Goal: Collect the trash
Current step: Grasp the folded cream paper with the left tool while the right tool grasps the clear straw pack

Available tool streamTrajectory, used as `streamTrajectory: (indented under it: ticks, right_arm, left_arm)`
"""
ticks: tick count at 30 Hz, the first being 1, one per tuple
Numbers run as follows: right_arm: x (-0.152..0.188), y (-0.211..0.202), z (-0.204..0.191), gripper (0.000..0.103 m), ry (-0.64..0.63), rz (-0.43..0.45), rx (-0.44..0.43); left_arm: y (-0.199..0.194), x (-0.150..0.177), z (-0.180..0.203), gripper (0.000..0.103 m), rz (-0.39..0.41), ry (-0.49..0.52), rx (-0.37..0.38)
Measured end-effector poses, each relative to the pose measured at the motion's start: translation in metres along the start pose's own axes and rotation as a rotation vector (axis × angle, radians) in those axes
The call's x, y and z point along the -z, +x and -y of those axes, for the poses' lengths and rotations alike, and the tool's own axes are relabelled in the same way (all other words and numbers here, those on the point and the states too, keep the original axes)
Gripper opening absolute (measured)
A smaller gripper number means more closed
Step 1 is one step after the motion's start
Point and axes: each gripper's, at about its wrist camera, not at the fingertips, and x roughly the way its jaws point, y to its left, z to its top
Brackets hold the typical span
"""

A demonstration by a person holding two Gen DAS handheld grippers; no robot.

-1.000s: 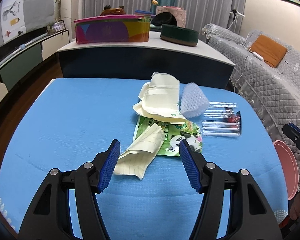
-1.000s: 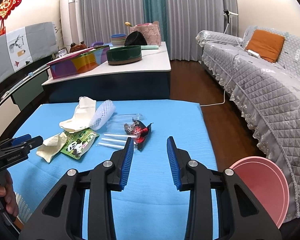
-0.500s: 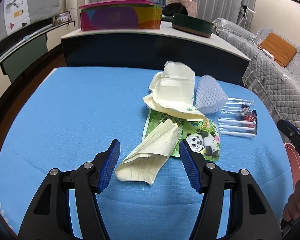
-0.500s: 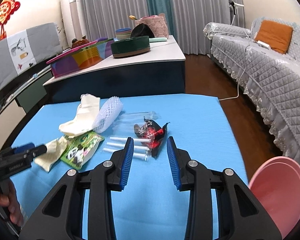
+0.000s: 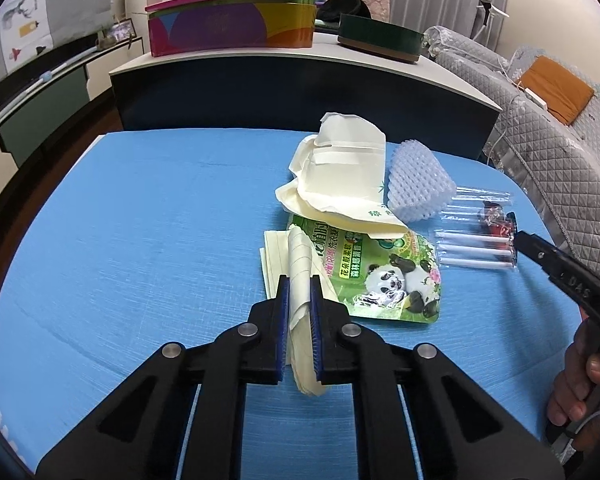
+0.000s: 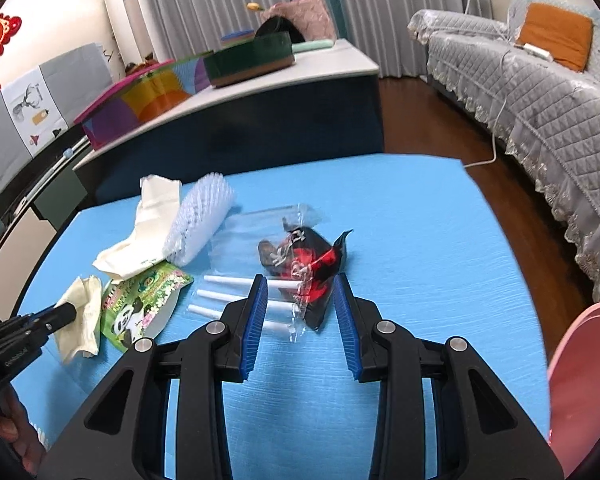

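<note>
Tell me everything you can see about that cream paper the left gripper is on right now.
The cream paper is a crumpled, folded sheet, pale yellow with faint ruled lines, thin and soft-looking. The left gripper is shut on its middle, pinching a raised fold between the blue pads, with paper sticking out ahead of and behind the fingers. It lies on the blue table cover, its right edge overlapping the green panda pouch. From the right wrist view it hangs limp off the gripper tip.
</note>
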Motion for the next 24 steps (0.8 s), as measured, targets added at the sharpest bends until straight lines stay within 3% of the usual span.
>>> streamTrajectory:
  ticks: [11,18,24]
  right_arm:
    - [-0.003,0.022,0.001,0.035,0.017,-0.076,-0.008]
    - [-0.001,0.019,-0.002,0.004,0.000,-0.074,-0.015]
    - [-0.008,-0.005,-0.004,0.000,-0.006,-0.009,-0.052]
  left_arm:
    - [0.002,0.000,-0.002,0.010,-0.013,-0.009,-0.001]
    - [0.000,-0.001,-0.001,0.010,-0.004,-0.006,0.004]
    - [-0.006,-0.004,0.000,0.010,0.016,-0.004,0.005]
